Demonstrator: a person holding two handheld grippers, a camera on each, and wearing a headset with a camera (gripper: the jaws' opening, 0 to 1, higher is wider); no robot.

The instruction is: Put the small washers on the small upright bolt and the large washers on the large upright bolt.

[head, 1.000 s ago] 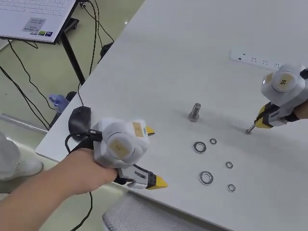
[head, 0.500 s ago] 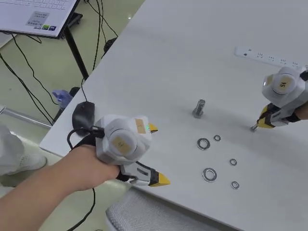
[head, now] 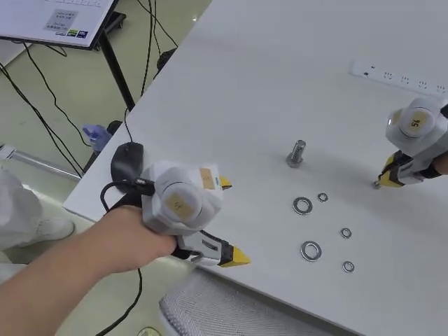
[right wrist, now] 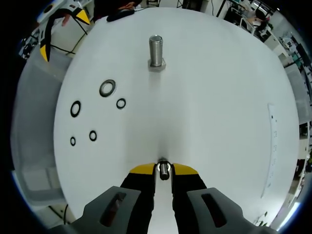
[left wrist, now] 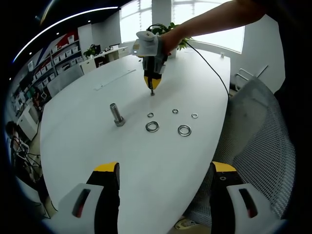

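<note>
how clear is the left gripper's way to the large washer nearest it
Probably clear, yes: the left gripper is open, and only bare table lies between it and that large washer.

- Bright, even daylight; the white counter (head: pixel 280 84) looks pale in the head view, without hard glare.
- The windows (left wrist: pixel 229 34) at the far end blow out to white in the left gripper view.
- Shadows are soft, with a faint one beside the large bolt (head: pixel 297 152).
- Both gripper views bend strongly at the edges, and the far room is smeared.
</note>
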